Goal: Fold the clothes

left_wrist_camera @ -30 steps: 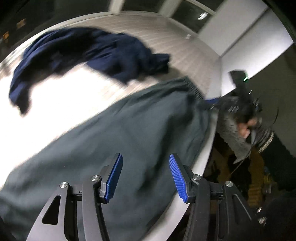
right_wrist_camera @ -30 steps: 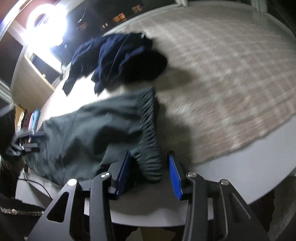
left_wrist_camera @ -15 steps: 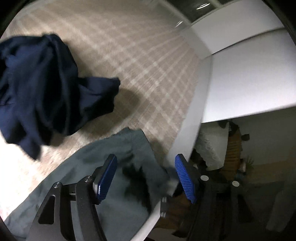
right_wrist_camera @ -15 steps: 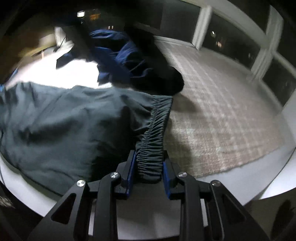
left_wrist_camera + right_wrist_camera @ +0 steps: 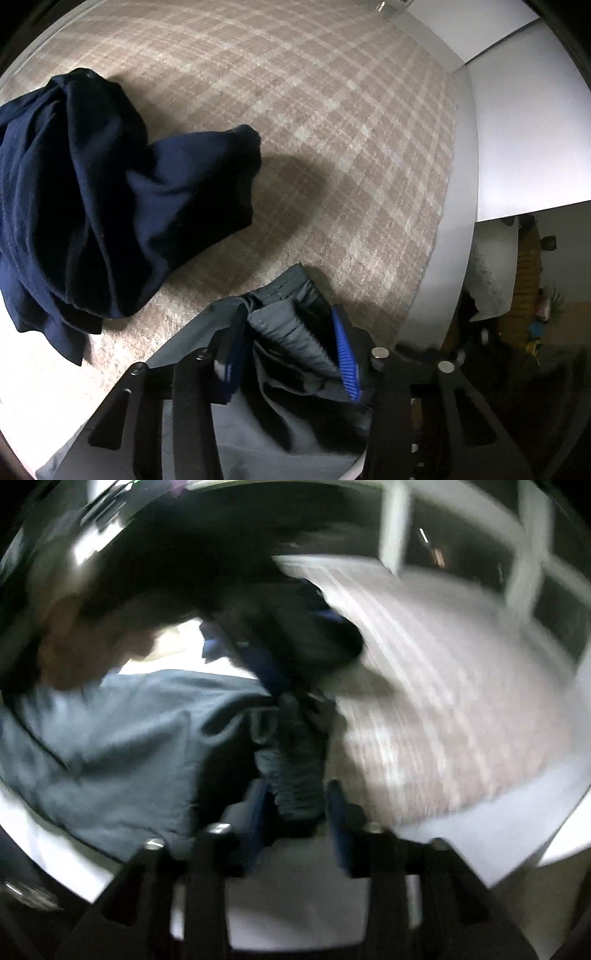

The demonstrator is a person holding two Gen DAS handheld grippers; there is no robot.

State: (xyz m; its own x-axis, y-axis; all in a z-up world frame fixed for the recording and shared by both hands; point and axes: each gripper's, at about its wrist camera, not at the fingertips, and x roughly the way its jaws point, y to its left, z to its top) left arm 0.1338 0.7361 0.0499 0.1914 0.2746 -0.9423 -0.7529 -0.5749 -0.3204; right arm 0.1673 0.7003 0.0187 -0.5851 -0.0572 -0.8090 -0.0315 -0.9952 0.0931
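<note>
The grey garment (image 5: 288, 332) lies at the near edge of the plaid-covered bed (image 5: 332, 110), beside a navy heap (image 5: 92, 203). The left gripper (image 5: 291, 354) is closing around its gathered waistband. The right gripper (image 5: 295, 805) is opening with the waistband between its pads; through the blur, contact seems lost.

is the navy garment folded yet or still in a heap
Still in a heap: the navy garment lies crumpled, with loose bunched folds, on the checked blanket.

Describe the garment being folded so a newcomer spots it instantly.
On the plaid blanket, nearest the bed's front edge, lie the grey trousers between the left gripper pads. Unlike the crumpled navy garment behind, they are spread flat with a gathered elastic waistband.
</note>
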